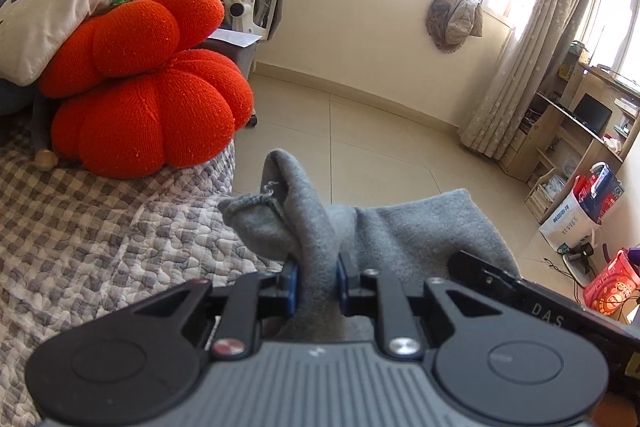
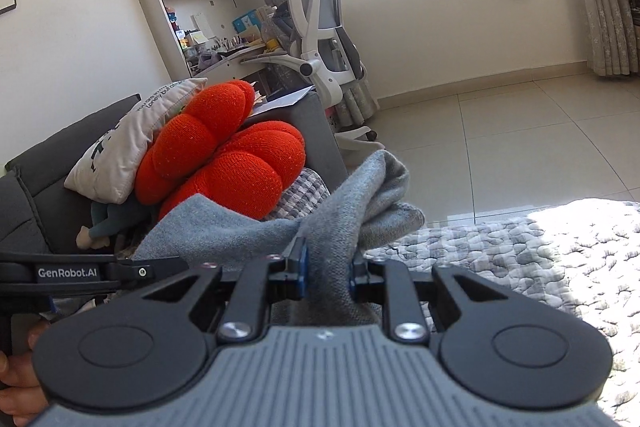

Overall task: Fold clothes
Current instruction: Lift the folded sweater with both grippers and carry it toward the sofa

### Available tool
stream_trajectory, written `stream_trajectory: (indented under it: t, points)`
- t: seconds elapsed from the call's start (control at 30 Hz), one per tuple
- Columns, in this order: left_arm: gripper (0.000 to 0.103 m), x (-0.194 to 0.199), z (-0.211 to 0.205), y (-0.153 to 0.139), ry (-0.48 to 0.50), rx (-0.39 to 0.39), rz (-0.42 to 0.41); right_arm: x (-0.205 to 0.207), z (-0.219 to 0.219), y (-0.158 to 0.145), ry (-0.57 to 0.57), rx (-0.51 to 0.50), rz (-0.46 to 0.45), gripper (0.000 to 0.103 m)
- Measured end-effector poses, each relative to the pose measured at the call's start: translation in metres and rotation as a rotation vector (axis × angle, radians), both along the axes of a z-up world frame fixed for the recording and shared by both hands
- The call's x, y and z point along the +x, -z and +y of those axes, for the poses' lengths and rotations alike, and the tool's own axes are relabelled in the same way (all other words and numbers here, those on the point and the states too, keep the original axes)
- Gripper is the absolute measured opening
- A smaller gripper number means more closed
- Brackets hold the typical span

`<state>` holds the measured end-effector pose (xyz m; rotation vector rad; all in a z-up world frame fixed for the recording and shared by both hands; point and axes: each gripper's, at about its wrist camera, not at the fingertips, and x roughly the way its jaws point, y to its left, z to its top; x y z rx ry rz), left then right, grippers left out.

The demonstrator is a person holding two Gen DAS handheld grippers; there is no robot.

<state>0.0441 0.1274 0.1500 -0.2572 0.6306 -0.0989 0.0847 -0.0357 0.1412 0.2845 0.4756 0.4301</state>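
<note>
On the left, two red pumpkin cushions [image 1: 148, 83] sit stacked on the bed's checked quilt [image 1: 100, 227], with a white pillow [image 1: 60, 11] leaning on top, out of the way of the folding. In the middle, the left gripper [image 1: 318, 281] has its jaws pinched tight on a bunch of the grey garment [image 1: 304, 223]. The cloth is up off the quilt and hangs across to the right. There the right gripper [image 2: 328, 273] has its jaws closed on another bunch of the same garment. I think each one holds a corner so the cloth can be pulled out flat, ready to fold. Far right, sun falls on the bare quilt.
</note>
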Motion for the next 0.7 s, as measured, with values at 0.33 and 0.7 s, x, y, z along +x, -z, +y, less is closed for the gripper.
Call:
stream_trajectory:
  t: [0.33, 0.7]
  points:
    - [0.018, -0.057, 0.108, -0.029, -0.156, -0.081, -0.047, -0.003, 0.105, -0.01, -0.137, -0.034, -0.023, 0.022]
    - [0.018, -0.176, 0.276, -0.083, -0.514, -0.201, -0.298, -0.003, 0.3, -0.086, -0.494, 0.004, -0.165, 0.022]
